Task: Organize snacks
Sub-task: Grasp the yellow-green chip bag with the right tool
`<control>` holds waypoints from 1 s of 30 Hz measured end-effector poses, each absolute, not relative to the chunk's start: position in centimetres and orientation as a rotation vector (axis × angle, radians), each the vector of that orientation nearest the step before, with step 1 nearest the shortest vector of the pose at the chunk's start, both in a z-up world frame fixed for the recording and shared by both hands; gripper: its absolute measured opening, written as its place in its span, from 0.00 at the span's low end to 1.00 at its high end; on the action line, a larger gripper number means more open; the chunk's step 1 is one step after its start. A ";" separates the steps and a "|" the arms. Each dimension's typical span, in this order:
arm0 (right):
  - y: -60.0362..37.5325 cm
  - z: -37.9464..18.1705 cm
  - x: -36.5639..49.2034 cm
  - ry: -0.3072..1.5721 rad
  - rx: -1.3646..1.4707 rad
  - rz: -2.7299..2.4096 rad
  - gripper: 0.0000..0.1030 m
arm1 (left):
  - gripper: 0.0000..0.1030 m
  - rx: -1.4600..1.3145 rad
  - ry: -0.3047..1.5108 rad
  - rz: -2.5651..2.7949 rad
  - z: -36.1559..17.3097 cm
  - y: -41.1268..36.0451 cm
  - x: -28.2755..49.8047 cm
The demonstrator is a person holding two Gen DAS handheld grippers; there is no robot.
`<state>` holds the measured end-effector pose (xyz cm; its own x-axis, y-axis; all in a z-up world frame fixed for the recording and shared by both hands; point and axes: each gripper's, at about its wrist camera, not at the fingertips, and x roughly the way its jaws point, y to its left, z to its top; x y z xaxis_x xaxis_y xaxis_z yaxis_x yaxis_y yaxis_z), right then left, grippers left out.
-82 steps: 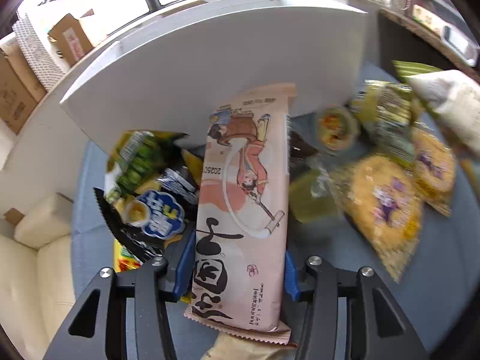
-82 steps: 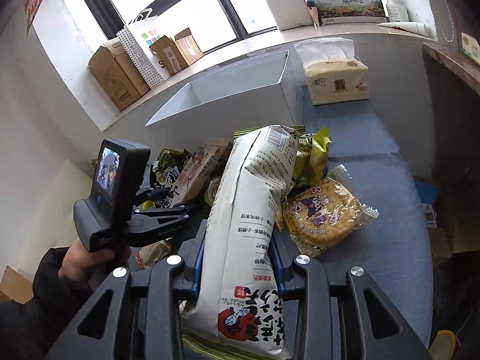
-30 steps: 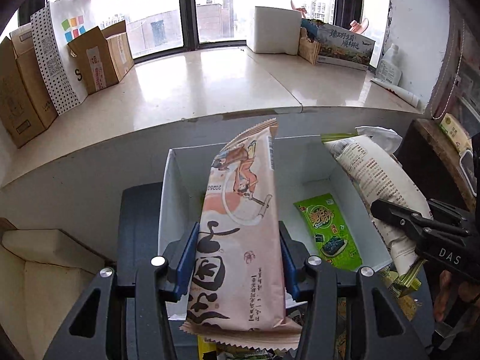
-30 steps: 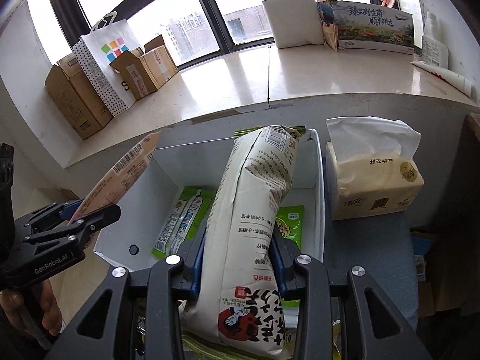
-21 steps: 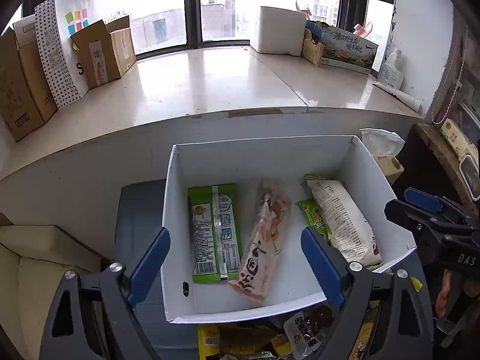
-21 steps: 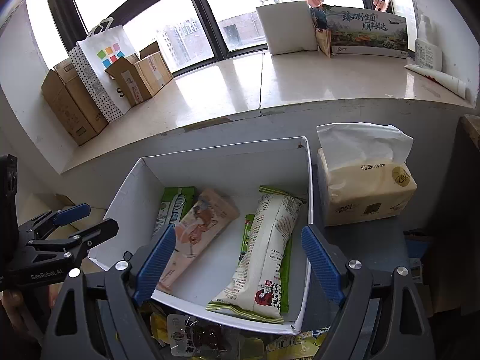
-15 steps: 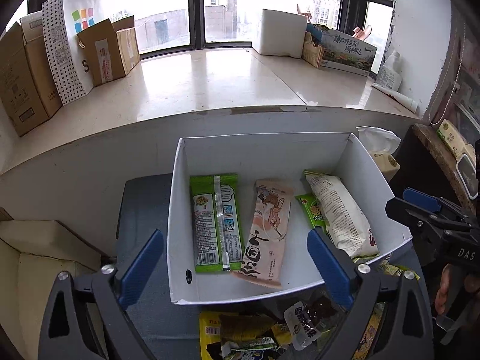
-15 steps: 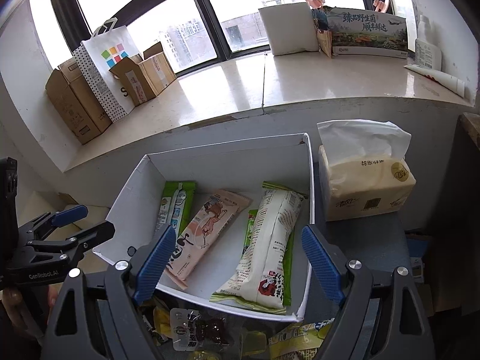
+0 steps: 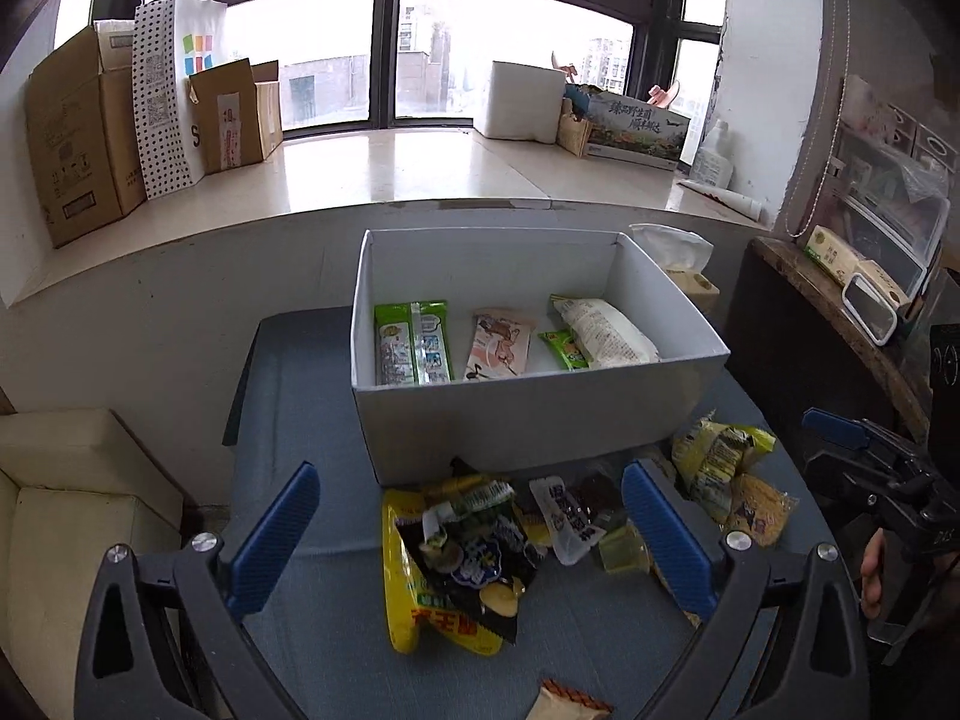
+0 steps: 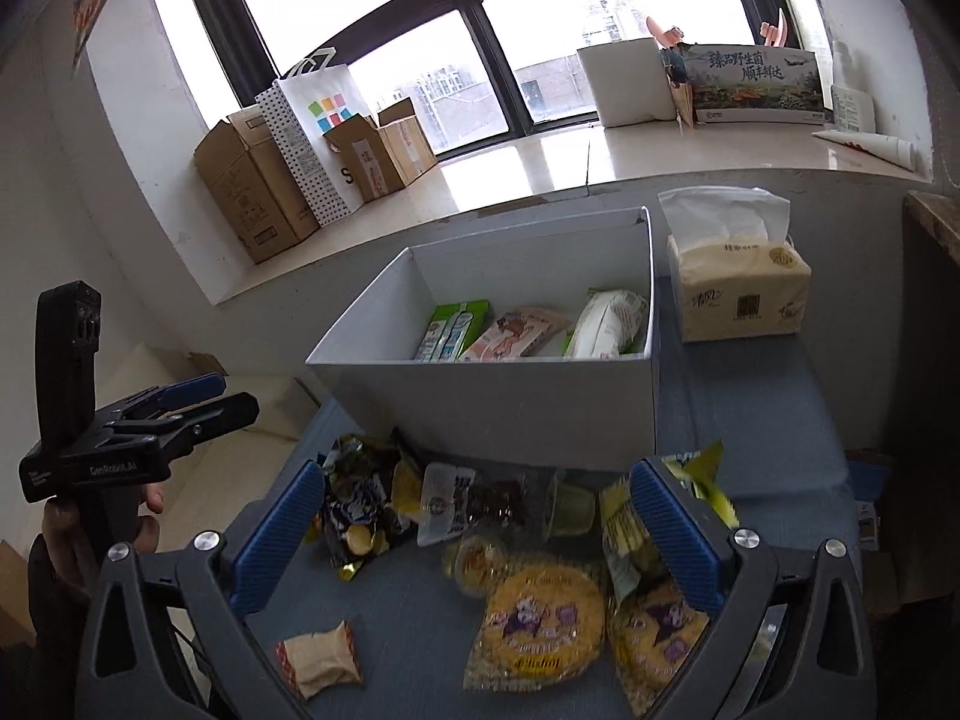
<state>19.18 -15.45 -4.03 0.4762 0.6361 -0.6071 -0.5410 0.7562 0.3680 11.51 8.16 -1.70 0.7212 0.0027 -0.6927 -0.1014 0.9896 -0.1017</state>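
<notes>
left hand-held gripper (image 9: 468, 531) opening, empty, above blue table (image 9: 300, 420) by windowsill (image 9: 390, 162).

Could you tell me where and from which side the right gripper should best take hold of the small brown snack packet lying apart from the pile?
Probably across the puffed middle of the small brown snack packet, coming from above. It lies flat on the blue table, clear of the other snacks, and its crimped ends look too thin for the right gripper.
</notes>
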 end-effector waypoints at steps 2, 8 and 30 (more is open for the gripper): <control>-16.7 -4.9 17.6 0.795 0.133 0.702 1.00 | 1.00 -0.153 0.755 0.051 -2.2 7.7 9.5; -21.4 -7.7 14.5 0.697 0.251 0.539 1.00 | 1.00 -0.176 0.783 0.045 -5.8 6.3 5.6; -16.5 -14.0 25.5 0.961 -0.099 0.471 1.00 | 1.00 -0.209 0.874 0.065 -9.5 6.0 4.1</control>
<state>25.49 -16.51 -13.99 0.4802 0.3420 -0.8077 -0.4287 0.8949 0.1241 4.12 5.98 -9.50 0.6416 -0.0293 -0.7665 -0.1416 0.9776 -0.1559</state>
